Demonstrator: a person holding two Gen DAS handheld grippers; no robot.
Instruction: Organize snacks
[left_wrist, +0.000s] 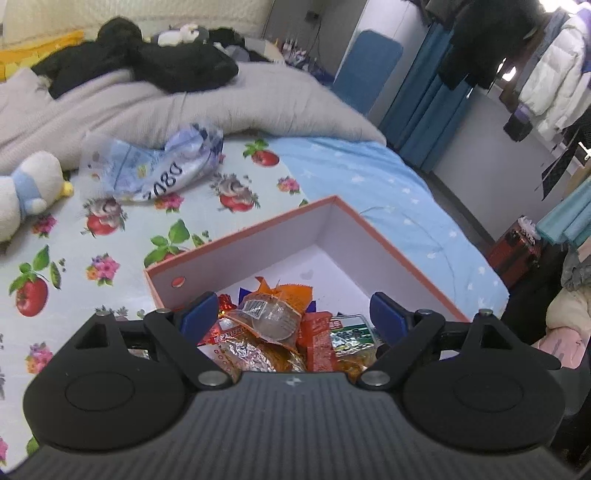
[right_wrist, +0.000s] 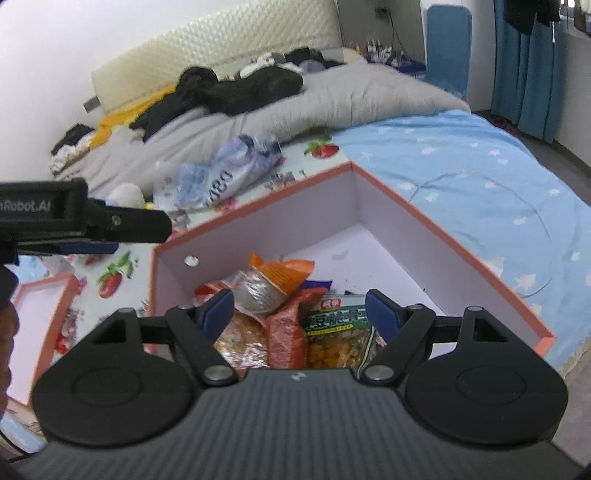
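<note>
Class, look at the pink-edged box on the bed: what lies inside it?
Inside the box lies a pile of snack packets, including a green packet and an orange one. The far floor is bare. Packets lower in the pile and behind the tools are hidden.

An open pink-rimmed box (right_wrist: 424, 206) with white inner walls sits on the bed. Snack packets (right_wrist: 273, 295) lie heaped in its near corner: orange, red, foil, and a green-labelled one (right_wrist: 338, 325) flat.

Pink-rimmed white box (right_wrist: 436, 221), fruit-print sheet (left_wrist: 74, 258)
</note>
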